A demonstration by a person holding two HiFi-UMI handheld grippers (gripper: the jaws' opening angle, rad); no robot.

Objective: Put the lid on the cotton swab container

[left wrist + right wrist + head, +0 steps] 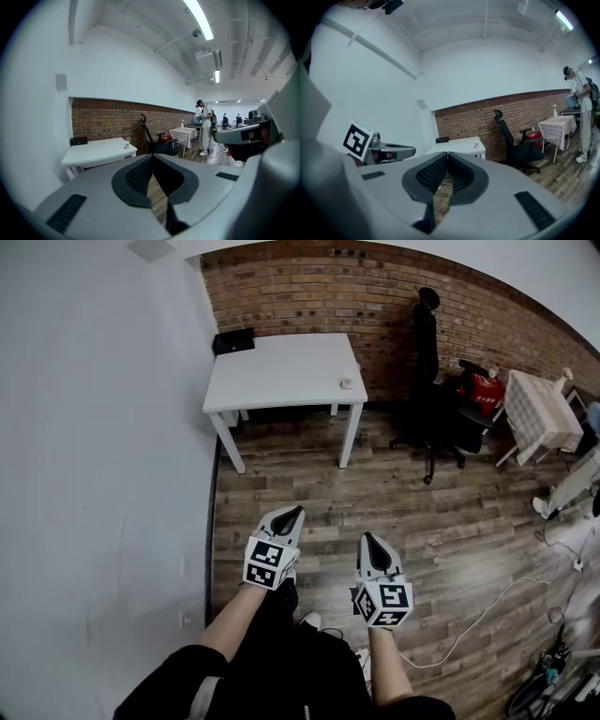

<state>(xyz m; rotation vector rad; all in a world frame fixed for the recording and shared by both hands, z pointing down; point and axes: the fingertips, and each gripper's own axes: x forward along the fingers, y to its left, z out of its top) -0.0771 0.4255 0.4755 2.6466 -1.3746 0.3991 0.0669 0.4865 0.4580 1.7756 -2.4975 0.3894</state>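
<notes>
left gripper [299, 510], right gripper [367, 537]: jaws closed, empty | cotton swab container [346, 382] on table [281, 371], well beyond jaws

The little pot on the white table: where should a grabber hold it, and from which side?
Probably round its sides. The little pot stands upright near the right edge of the white table, toward the front, with nothing close beside it. Coming in level from the open front edge looks easiest. It is too far off and too small to make out its lid.
</notes>
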